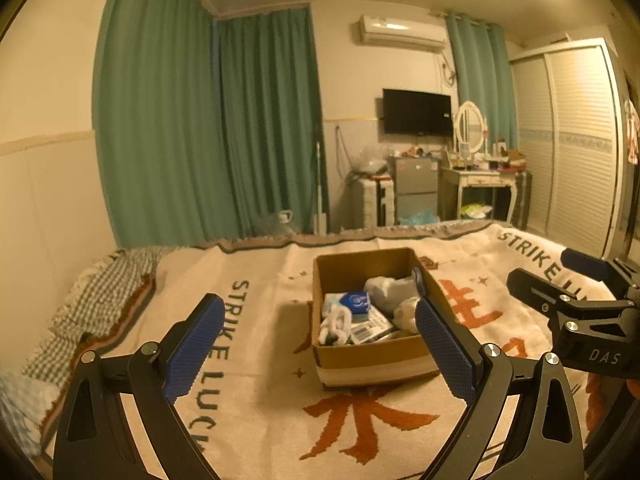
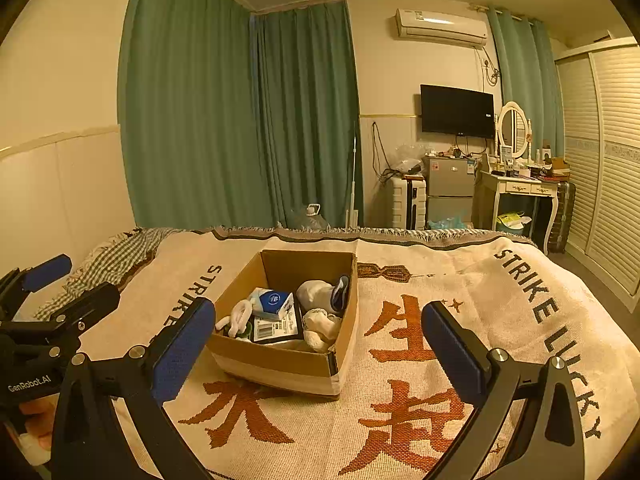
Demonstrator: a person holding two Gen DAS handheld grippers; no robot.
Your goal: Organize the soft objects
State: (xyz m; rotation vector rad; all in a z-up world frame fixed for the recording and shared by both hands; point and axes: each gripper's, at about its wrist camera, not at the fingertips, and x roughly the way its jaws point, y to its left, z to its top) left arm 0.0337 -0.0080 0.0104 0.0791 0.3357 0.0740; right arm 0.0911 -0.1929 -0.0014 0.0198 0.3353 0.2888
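An open cardboard box point(image 1: 372, 360) point(image 2: 280, 364) stands on the bed blanket point(image 1: 260, 400) point(image 2: 480, 300). Inside lie a white-blue tissue pack point(image 1: 352, 302) point(image 2: 274, 302), a white plush toy point(image 1: 336, 324) point(image 2: 238, 316), a grey-white rolled sock point(image 1: 388, 290) point(image 2: 320, 292), a cream cloth ball point(image 1: 404, 312) point(image 2: 322, 330) and a labelled packet point(image 1: 370, 328) point(image 2: 276, 326). My left gripper point(image 1: 316, 340) is open and empty, just in front of the box. My right gripper point(image 2: 320, 356) is open and empty, also in front of the box; it shows at the right in the left wrist view point(image 1: 560, 280).
The bed's far edge point(image 2: 360, 234) borders the floor. Beyond stand green curtains point(image 2: 240, 120), a white suitcase point(image 2: 408, 200), a small fridge point(image 2: 448, 192), a dressing table with mirror point(image 2: 520, 188) and a wardrobe point(image 2: 608, 160). A checked cloth point(image 1: 100, 292) lies at the bed's left.
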